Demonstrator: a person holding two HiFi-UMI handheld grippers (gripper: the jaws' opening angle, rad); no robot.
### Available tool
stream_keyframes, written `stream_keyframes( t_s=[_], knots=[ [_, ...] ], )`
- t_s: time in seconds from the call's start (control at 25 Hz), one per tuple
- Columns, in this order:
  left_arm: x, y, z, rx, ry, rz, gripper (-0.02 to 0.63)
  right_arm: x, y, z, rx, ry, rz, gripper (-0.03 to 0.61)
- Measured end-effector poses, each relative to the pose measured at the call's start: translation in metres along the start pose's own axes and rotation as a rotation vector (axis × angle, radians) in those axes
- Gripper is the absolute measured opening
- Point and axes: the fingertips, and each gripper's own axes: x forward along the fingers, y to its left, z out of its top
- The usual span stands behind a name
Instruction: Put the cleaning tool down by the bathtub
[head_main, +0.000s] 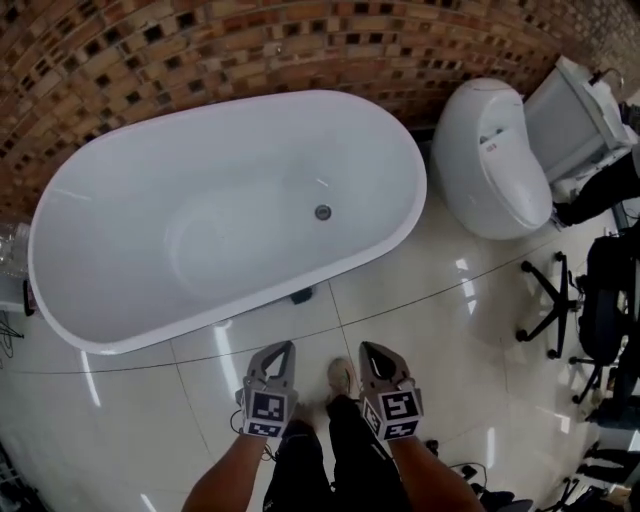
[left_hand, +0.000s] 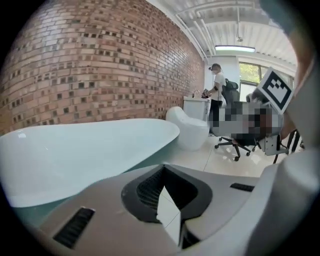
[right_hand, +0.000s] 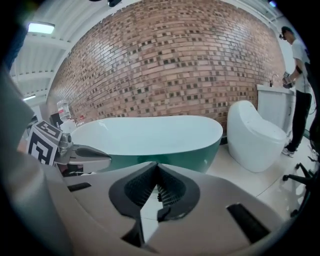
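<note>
Bathtub: white, oval, freestanding against the brick wall; empty, drain towards its right end.

Cleaning tool: probably the small dark item on the tiled floor, just beside the tub's near rim, about midway along. It is too small to identify for certain. If it is the tool, it is set down where the task asks.

Left gripper: held low and near, above the person's legs, well apart from the tool. Its jaws are clenched tip to tip with nothing between them, only floor showing through the gap.

Right gripper: beside the left, at the same height. Its jaws are likewise closed on nothing. Both look parked, which suggests the placing is done.

Toilet: white, right of the tub.

Office chair base: far right, clear of the work.
</note>
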Motion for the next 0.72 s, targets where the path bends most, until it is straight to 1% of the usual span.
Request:
stream_keyframes(
  t_s=[0.12, 0.24, 0.36, 0.52, 0.64, 0.72],
  knots=[
    [-0.039, -0.001, 0.032, -0.026, -0.030, 0.018, 0.002, -0.027, 0.016, 0.026, 0.003, -0.012, -0.007, 0.017],
    [-0.079, -0.001, 0.062, -0.047, -0.066, 0.040, 0.003, -0.053, 0.033, 0.055, -0.015, -0.034, 0.002, 0.017],
    [-0.118, 0.000, 0.093, -0.044, -0.111, 0.051, 0.003, -0.077, 0.050, 0.082, -0.034, -0.068, 0.011, 0.017],
    [-0.166, 0.002, 0.128, -0.034, -0.173, 0.072, 0.003, -0.110, 0.072, 0.106, -0.048, -0.112, 0.016, 0.017],
    [-0.194, 0.007, 0.156, -0.045, -0.234, 0.086, 0.002, -0.129, 0.082, 0.129, -0.058, -0.159, -0.002, 0.017],
    [-0.207, 0.012, 0.176, -0.050, -0.270, 0.089, 0.002, -0.139, 0.087, 0.153, -0.064, -0.209, -0.025, 0.017]
  ],
)
